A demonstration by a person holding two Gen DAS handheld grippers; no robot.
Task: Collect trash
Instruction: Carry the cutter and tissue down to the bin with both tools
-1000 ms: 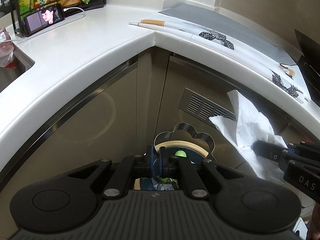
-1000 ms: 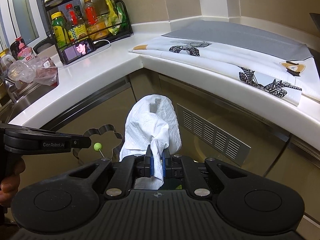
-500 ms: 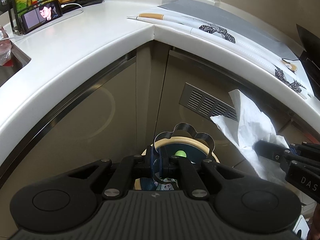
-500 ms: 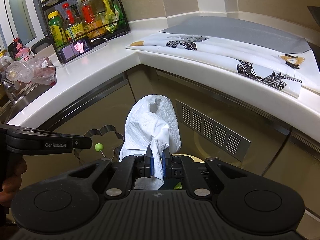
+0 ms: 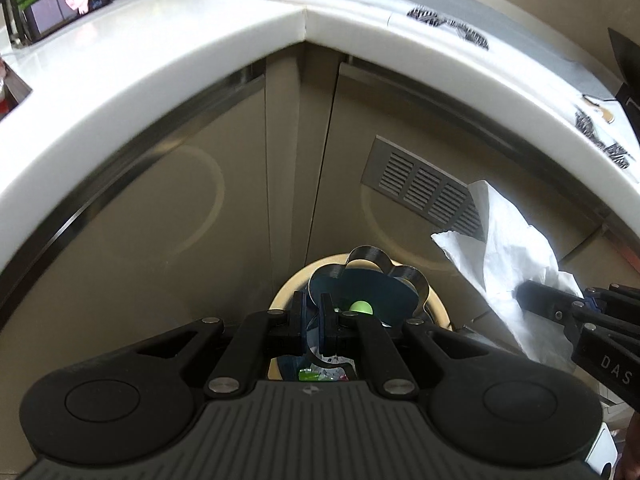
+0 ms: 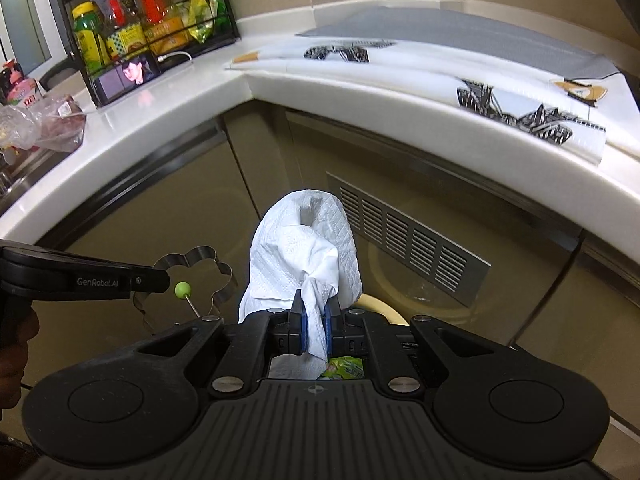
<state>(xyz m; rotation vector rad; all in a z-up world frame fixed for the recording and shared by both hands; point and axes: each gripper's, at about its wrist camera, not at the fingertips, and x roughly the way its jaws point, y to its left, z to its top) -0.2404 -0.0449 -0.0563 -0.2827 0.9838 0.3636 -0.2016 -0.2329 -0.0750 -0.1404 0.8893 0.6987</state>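
Note:
My left gripper [image 5: 314,322] is shut on a flower-shaped metal ring mould [image 5: 404,276] with a green knob [image 5: 361,306], held just over a round cream-rimmed trash bin [image 5: 282,300] on the floor. The mould also shows in the right wrist view [image 6: 218,266]. My right gripper [image 6: 315,328] is shut on a crumpled white paper towel [image 6: 304,252], held above the bin's rim [image 6: 384,305]. The towel shows at the right of the left wrist view [image 5: 508,248]. Green wrappers [image 6: 346,368] lie in the bin.
A white corner countertop [image 6: 176,96] curves above beige cabinet doors with a vent grille [image 6: 404,240]. On it are a bottle rack [image 6: 136,28], a phone [image 6: 128,74], a plastic bag [image 6: 40,124] and a patterned mat [image 6: 460,76].
Both grippers have dropped lower and moved toward the cabinet corner, so the bin sits closer under them. Both grips are unchanged.

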